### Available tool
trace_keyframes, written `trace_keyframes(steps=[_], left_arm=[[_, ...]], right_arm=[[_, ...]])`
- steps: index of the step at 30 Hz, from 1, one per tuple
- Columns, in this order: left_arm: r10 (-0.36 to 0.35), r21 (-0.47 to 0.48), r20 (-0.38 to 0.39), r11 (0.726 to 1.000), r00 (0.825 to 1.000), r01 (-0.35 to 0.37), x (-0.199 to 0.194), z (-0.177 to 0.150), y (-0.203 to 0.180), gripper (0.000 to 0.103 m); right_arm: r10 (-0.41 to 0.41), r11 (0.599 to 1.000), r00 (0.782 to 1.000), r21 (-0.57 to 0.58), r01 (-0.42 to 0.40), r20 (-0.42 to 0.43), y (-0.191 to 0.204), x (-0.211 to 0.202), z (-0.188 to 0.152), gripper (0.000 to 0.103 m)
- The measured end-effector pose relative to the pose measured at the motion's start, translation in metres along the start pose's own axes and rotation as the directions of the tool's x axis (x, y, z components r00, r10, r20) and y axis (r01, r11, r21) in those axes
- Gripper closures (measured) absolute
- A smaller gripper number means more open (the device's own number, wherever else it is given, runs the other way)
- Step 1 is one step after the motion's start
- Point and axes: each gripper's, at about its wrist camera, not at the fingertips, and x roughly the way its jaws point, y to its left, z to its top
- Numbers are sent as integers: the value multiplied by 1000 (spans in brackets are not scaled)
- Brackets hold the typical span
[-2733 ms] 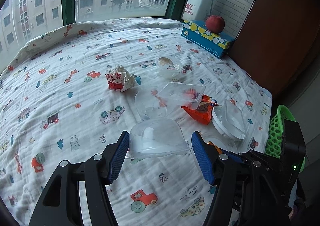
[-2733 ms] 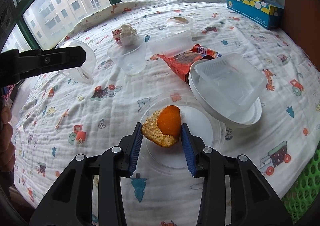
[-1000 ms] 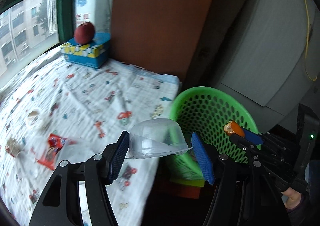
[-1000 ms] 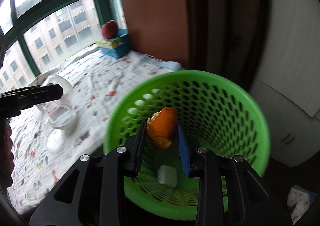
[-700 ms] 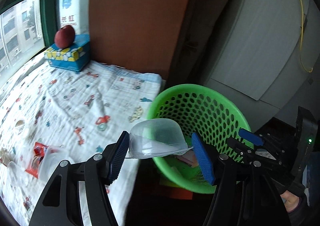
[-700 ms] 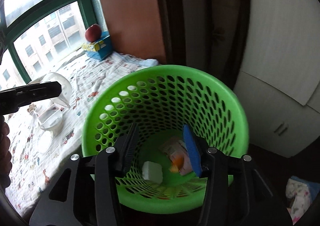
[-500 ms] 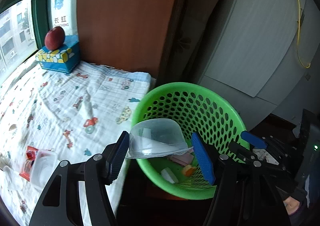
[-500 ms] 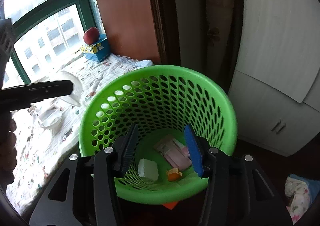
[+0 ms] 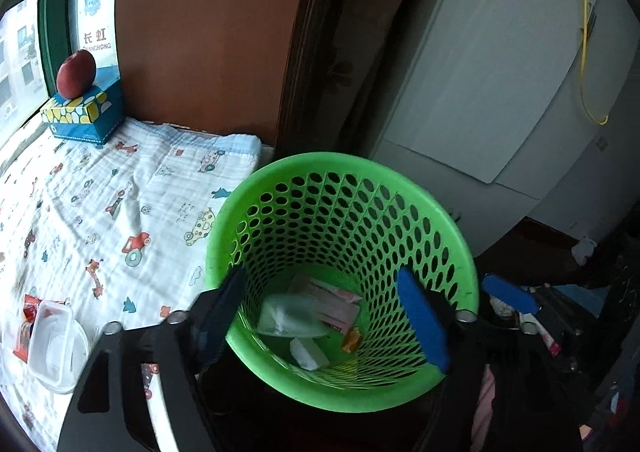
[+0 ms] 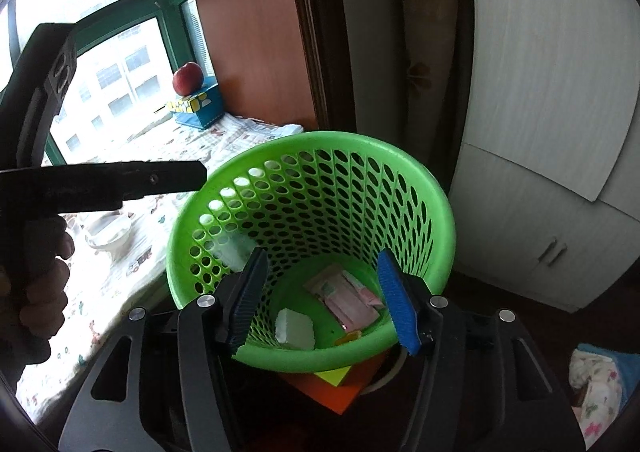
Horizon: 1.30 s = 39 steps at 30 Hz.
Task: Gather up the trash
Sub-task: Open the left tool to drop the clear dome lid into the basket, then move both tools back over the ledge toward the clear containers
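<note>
- Left wrist view: the left gripper [image 9: 320,316] hangs over the green basket [image 9: 224,228], jaws opening with nothing pressed between them. That placement suits a drop: whatever falls lands inside.
- A clear cup [image 9: 290,318] lies on the basket floor beside pink wrappers [image 9: 336,302], a white lump [image 9: 308,354] and an orange scrap [image 9: 352,339].
- The basket stands just beside the cloth-covered bed [image 9: 120,188], so each piece needs only a short carry.
- A clear tub [image 9: 52,348] and a red packet [image 9: 30,302] lie on the cloth at the left edge; by my reading they are trash not yet collected.
- An apple [image 9: 76,73] sits on a blue box [image 9: 82,114] by the window, well apart from the litter.
- Right wrist view: the right gripper [image 10: 324,296] also points down into the basket [image 10: 440,212], jaws opening and empty.
- Below it lie the wrappers [image 10: 344,298], the lump [image 10: 294,330] and the scrap [image 10: 348,337].
- The left gripper's arm [image 10: 100,182] reaches the rim from the left, held by a hand [image 10: 40,284].
</note>
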Motion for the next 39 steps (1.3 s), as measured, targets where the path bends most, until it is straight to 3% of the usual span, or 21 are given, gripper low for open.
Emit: trace_keyframes(steps=[6,18,27,39], left_arm=[[33,-5,28,999,999,-33,-22,-7,11,26],[214,-129,54,970,975,-205,-76,-43,87,25],[325,-289,41,909,945,-301,-113,-79,171,25],[489,-412,-29,788,872,-456,-146,-134,269,25]], right_arm=[[30,999,1000,-12,-30,5,12,-2,1,42],[130,989,991,-76,-129,11,70,8,14,32],[217,967,976,-134,-218,-20,124,24,22,30],[295,929,953,-210,-304,-71,187,44,26,29]])
